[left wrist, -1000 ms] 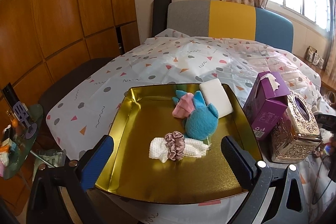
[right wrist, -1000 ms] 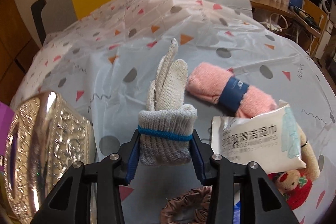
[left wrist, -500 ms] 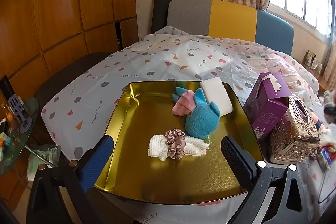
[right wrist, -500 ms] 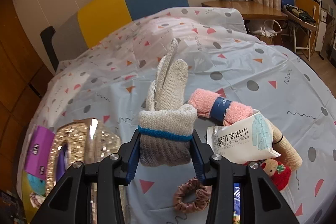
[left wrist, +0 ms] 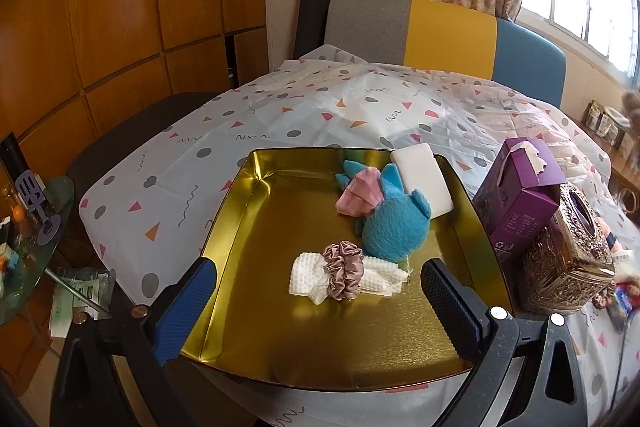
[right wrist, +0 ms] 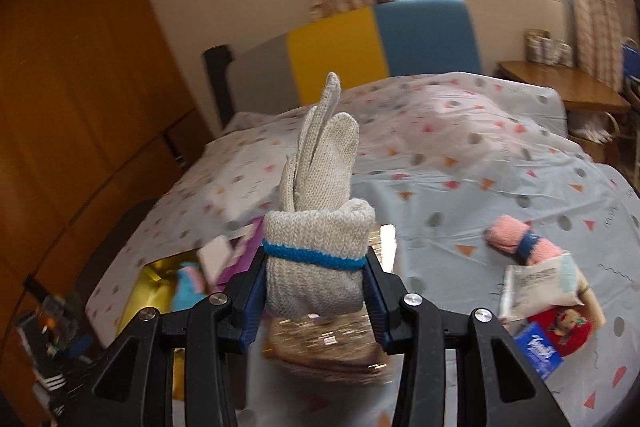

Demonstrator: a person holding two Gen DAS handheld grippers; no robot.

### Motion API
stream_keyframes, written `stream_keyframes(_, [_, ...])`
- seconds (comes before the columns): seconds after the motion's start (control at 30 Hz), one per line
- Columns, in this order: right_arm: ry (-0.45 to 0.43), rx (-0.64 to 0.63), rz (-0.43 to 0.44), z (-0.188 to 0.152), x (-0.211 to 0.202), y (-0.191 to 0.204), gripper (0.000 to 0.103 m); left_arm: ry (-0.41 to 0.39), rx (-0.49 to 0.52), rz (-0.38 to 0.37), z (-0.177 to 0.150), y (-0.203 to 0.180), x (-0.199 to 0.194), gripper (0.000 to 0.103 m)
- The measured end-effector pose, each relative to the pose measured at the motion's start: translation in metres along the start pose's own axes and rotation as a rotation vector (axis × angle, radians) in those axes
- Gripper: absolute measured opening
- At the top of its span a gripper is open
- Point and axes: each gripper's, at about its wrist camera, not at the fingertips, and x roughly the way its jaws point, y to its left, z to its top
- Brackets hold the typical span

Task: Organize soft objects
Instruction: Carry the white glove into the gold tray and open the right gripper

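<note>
With the right hand-held gripper clamped on the knitted glove held in the air, we carry it over the ornate box and release it low inside the gold tray.

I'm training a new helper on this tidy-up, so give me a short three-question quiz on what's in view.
1. True or false: the right tongs are shut on the knit glove.
2. What circles the white waffle cloth in the gold tray?
3. The left tongs are: A open and empty, B gripping the blue plush toy.

Key: 1 true; 2 a mauve scrunchie; 3 A.
</note>
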Motion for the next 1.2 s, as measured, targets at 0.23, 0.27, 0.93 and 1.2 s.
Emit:
stream_keyframes(0.23, [0.151,-0.103,0.145,-0.036,0.037,0.074,0.044,-0.003,-0.036,0.013,0.001,0.012,0.003,0.103])
stream_keyframes(0.27, [0.182,-0.107,0.152,-0.043,0.046,0.082,0.044,-0.004,-0.045,0.017,0.002,0.015,0.003,0.103])
stream_keyframes(0.93, [0.451,-0.152,0.076,-0.114,0.129,0.117,0.049,-0.002,-0.062,0.038,0.001,0.034,0.011,0.103])
stream_keyframes(1.2, [0.372,-0.144,0.06,-0.103,0.106,0.105,0.049,-0.014,-0.027,0.023,0.002,0.023,0.006,0.103])
